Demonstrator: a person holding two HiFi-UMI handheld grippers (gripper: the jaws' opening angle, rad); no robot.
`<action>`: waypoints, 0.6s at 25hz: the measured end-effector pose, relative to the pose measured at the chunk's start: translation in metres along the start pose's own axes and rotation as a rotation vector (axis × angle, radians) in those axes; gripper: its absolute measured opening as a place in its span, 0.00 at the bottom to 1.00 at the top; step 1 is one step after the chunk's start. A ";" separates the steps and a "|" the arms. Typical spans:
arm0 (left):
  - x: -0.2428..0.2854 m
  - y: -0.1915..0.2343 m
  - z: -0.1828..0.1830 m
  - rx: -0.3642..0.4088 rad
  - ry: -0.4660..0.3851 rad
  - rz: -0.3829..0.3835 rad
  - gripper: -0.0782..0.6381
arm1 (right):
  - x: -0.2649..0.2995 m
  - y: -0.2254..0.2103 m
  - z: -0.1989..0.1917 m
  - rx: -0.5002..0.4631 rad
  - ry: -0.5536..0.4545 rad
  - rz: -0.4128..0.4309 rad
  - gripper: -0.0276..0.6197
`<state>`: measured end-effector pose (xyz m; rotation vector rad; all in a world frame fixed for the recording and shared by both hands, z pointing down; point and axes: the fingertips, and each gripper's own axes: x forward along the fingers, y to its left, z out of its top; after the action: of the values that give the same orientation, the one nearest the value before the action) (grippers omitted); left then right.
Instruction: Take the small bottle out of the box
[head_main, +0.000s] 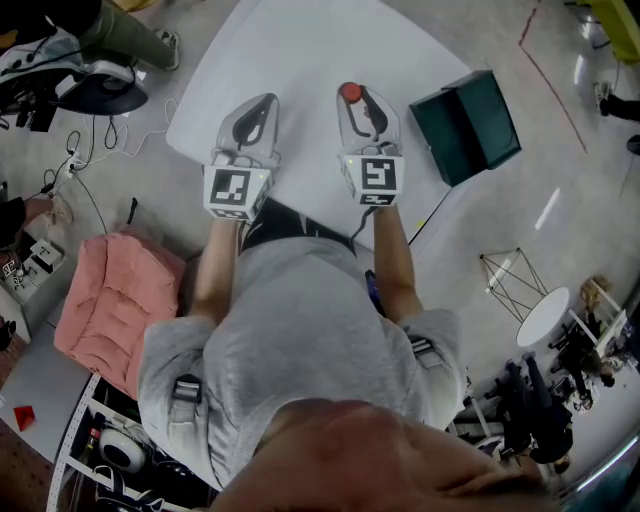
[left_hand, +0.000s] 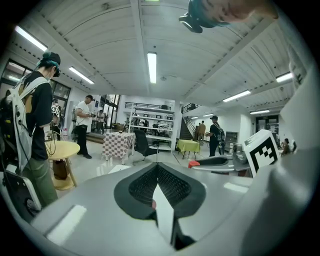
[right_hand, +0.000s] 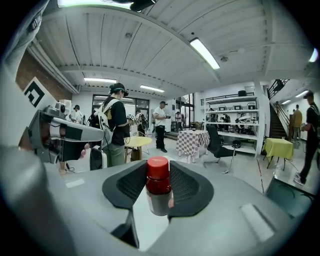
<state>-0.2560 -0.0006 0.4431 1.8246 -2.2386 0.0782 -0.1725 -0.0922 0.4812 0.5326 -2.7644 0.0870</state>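
Note:
A small bottle (head_main: 349, 92) with a red cap stands upright between the pads of my right gripper (head_main: 358, 96), which is shut on it above the white table (head_main: 300, 50). The right gripper view shows the bottle (right_hand: 159, 197) pinched at its body, with the cap rising above the pads. The dark green box (head_main: 468, 125) stands open at the table's right edge, to the right of that gripper; one corner of the box (right_hand: 291, 197) shows low at the right. My left gripper (head_main: 264, 102) hovers beside the right one, its jaws shut (left_hand: 157, 166) and holding nothing.
A pink cushion (head_main: 110, 300) lies on the floor at the left, with cables and gear behind it. A small round white table (head_main: 543, 315) stands at the lower right. Several people stand around the room, one beside a round yellow table (right_hand: 135, 141).

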 end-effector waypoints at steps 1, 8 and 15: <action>0.005 0.003 -0.002 -0.003 0.005 -0.003 0.12 | 0.006 -0.002 -0.002 0.001 0.003 -0.001 0.26; 0.037 0.023 -0.014 -0.019 0.047 -0.033 0.13 | 0.041 -0.008 -0.005 0.022 0.013 -0.006 0.26; 0.068 0.029 -0.032 -0.034 0.086 -0.058 0.13 | 0.070 -0.025 -0.023 0.040 0.047 -0.014 0.26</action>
<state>-0.2915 -0.0535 0.4925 1.8316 -2.1143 0.1057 -0.2182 -0.1372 0.5253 0.5527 -2.7179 0.1499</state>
